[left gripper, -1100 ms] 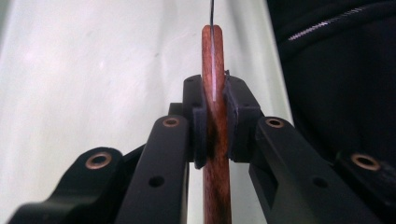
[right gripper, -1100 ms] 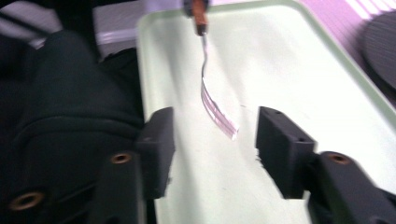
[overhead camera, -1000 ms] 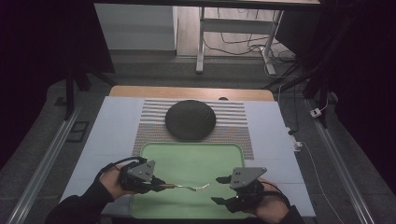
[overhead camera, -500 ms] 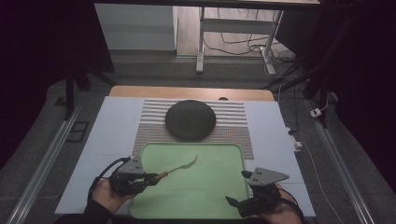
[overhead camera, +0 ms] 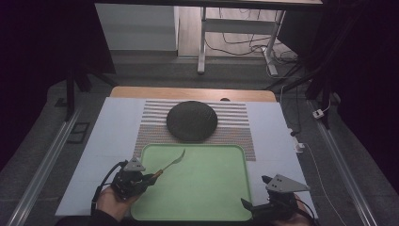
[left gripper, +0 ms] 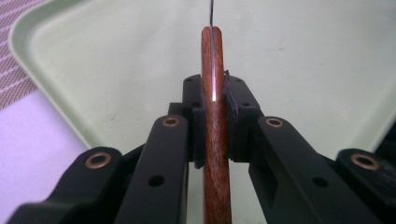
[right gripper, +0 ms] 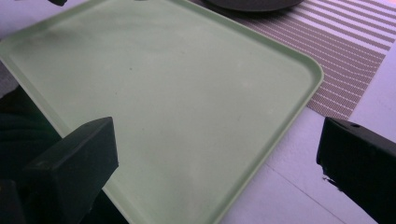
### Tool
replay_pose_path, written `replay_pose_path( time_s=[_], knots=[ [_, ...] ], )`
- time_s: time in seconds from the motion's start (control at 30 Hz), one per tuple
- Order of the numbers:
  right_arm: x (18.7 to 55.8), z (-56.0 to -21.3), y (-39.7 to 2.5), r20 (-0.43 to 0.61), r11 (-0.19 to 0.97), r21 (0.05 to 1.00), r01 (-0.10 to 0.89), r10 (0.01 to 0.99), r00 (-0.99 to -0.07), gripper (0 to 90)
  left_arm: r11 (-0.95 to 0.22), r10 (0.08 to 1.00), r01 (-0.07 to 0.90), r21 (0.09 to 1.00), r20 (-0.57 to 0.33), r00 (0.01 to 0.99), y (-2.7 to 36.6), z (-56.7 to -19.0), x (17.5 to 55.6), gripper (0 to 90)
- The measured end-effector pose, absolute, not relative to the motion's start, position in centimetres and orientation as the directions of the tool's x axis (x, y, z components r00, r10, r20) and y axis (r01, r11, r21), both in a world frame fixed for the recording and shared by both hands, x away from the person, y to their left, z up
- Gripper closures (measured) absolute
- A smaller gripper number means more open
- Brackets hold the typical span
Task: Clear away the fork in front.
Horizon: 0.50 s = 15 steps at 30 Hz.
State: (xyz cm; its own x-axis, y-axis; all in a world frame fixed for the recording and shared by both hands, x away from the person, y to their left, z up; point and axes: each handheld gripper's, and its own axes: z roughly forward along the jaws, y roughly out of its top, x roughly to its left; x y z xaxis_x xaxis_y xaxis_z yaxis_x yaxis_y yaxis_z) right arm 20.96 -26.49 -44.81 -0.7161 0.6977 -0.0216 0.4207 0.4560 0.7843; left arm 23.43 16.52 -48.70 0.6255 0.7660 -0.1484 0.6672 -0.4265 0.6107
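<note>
Withdrew right gripper [overhead camera: 254,207] to tray's [overhead camera: 235,207] near right corner, jaws apart; left gripper [overhead camera: 151,178] clamped on fork [overhead camera: 173,161] handle over tray's left edge; transfer step, next needs lowering fork flat

No text, label, brand, number or sign can be read in any of the pictures. The green tray [overhead camera: 221,188], low in the middle of the high view, is plain and unmarked, as are the dark round plate [overhead camera: 192,120] above it and the striped mat [overhead camera: 237,127] under both. The wooden handle of the fork [left gripper: 215,140], at the centre of the left gripper view, carries no stamp that can be made out, and the black fingers [left gripper: 238,116] beside it show bare screw holes and rivets.
</note>
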Motion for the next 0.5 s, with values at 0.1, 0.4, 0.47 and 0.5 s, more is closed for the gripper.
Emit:
replay_pose_path(
  time_s=[0.1,0.4,0.47,0.5],
  knots=[
    [21.0,-45.0,-26.5,-0.029,0.470,0.775,0.423,0.694,-0.719,0.0,-0.427,0.784,0.691,0.584,-0.143,0.605,16.1,-49.4,23.9,79.7],
    [21.0,-45.1,-26.4,-0.039,0.488,0.769,0.413,0.681,-0.732,0.0,-0.442,0.809,0.725,0.528,-0.115,0.577,15.1,-50.9,24.3,79.5],
    [21.0,-45.1,-26.4,-0.038,0.488,0.769,0.414,0.680,-0.732,0.0,-0.445,0.808,0.730,0.519,-0.119,0.578,15.1,-51.1,24.3,79.3],
    [21.0,-45.1,-26.4,-0.036,0.488,0.769,0.414,0.679,-0.733,0.0,-0.449,0.806,0.731,0.514,-0.120,0.580,15.1,-51.2,24.3,79.1]
  ],
)
